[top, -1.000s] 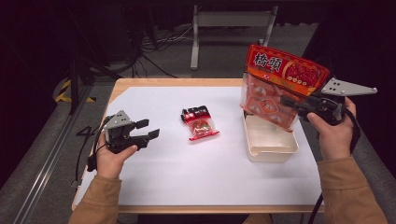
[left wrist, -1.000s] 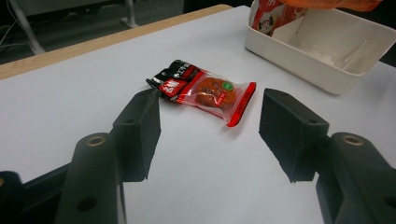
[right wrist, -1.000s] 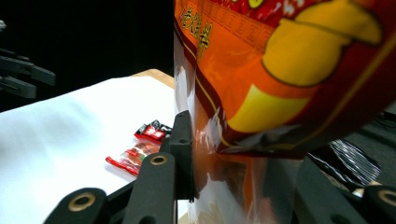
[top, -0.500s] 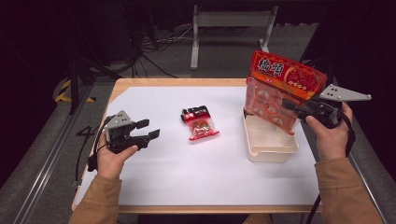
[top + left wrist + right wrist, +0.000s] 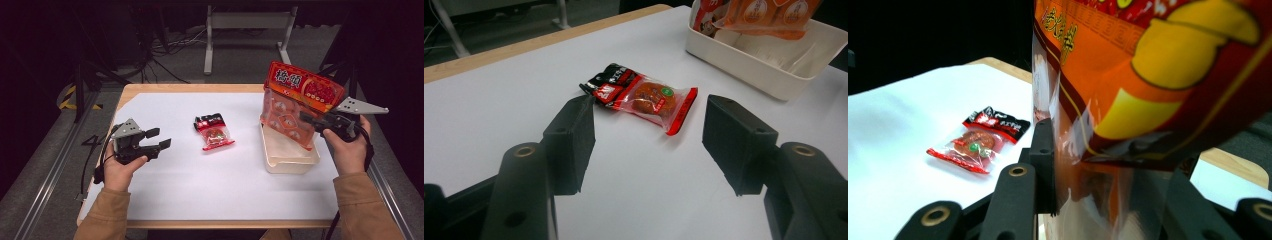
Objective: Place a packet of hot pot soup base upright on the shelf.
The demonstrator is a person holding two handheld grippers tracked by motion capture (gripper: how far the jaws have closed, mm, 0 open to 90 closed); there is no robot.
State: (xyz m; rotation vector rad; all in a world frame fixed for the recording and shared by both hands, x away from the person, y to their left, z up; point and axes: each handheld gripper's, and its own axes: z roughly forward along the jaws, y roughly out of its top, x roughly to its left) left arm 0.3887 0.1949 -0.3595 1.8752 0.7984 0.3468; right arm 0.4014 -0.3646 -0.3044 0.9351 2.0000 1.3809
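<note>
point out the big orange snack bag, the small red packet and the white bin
big orange snack bag (image 5: 300, 92), high view, printed upper panel
small red packet (image 5: 644, 97), left gripper view, clear middle over the snack
white bin (image 5: 290, 162), high view, near rim

Tabletop (image 5: 165, 210): wooden edge, covered by a white sheet, standing on a grey carpeted floor (image 5: 45, 165). Beyond it: a pale metal frame stand (image 5: 245, 30), loose black cables (image 5: 165, 55) and yellow-black hazard tape (image 5: 75, 97). Surroundings dark, light falling on the tabletop.
</note>
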